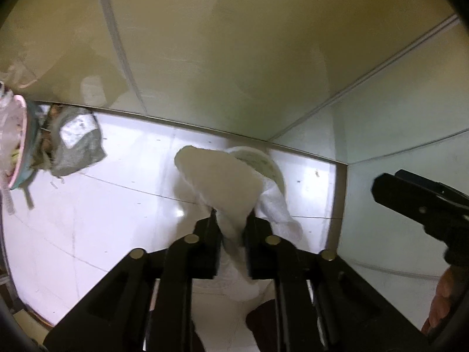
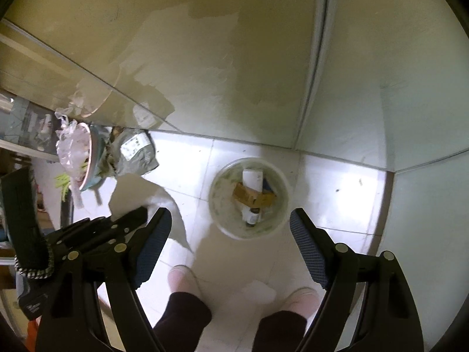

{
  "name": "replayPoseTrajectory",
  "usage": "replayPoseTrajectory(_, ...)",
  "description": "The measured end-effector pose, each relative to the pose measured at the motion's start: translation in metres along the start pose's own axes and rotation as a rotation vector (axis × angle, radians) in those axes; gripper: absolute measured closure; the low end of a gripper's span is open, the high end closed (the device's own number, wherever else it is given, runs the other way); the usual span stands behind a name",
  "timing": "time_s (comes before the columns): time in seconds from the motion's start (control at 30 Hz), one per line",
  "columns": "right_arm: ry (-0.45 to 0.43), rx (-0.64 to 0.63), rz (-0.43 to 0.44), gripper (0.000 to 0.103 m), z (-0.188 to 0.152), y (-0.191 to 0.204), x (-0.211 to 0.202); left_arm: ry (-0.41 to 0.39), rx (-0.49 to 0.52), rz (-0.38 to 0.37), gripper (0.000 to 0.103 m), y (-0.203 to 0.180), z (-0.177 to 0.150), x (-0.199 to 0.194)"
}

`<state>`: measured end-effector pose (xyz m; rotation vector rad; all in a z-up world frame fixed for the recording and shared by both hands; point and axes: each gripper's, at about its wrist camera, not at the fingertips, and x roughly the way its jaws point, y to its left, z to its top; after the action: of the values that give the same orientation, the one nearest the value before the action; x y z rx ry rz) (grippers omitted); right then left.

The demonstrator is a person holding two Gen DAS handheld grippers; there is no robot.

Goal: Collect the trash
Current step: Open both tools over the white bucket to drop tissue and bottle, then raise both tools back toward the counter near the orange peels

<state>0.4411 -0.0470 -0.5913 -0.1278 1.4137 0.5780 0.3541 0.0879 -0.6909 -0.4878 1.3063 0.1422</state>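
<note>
Left gripper holds a white tissue above the trash bucket

A crumpled white paper tissue (image 1: 222, 182) hangs pinched in the clenched jaws of the left gripper (image 1: 230, 223), over the near left rim of the round white plastic bucket (image 2: 218, 205), which stands on the white tiled floor (image 2: 337, 187) holding a small bottle and brown cardboard scraps (image 2: 249, 196). The right gripper (image 2: 230, 226) hovers over the bucket with jaws spread wide and nothing between them. Off left by the wall lie a grey crumpled bag (image 2: 134, 155) and a tipped pink-rimmed bin (image 2: 88, 161).
</note>
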Motion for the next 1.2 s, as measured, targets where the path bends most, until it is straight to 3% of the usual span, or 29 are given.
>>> replayPoseTrajectory(0.1, -0.026, 0.008, -0.022, 0.022, 0.001, -0.006, -0.009, 0.017, -0.004, -0.039, 0.074, -0.009, 0.005, 0.018)
replayPoseTrajectory(0.17, -0.041, 0.015, -0.040, 0.022, 0.001, -0.010, -0.014, 0.017, -0.002, -0.041, 0.052, -0.013, 0.008, 0.028)
replayPoseTrajectory(0.23, -0.054, 0.022, -0.059, 0.022, 0.001, -0.013, -0.018, 0.017, -0.005, -0.021, 0.039, -0.015, 0.010, 0.037)
replayPoseTrajectory(0.4, -0.076, 0.039, -0.067, 0.022, -0.001, -0.015, -0.026, 0.049, -0.030, -0.025, 0.039, -0.011, 0.010, 0.044)
replayPoseTrajectory(0.57, -0.077, 0.052, -0.068, 0.022, 0.000, -0.011, -0.041, 0.037, -0.008, 0.007, 0.039, -0.015, 0.009, 0.015)
replayPoseTrajectory(0.8, -0.121, 0.058, -0.058, 0.023, 0.009, 0.004, -0.111, -0.043, 0.066, 0.022, 0.039, -0.040, 0.023, -0.092)
replayPoseTrajectory(1.2, -0.360, 0.016, -0.037, 0.023, 0.015, 0.029, -0.337, -0.333, 0.146, -0.005, 0.039, -0.136, 0.043, -0.359)
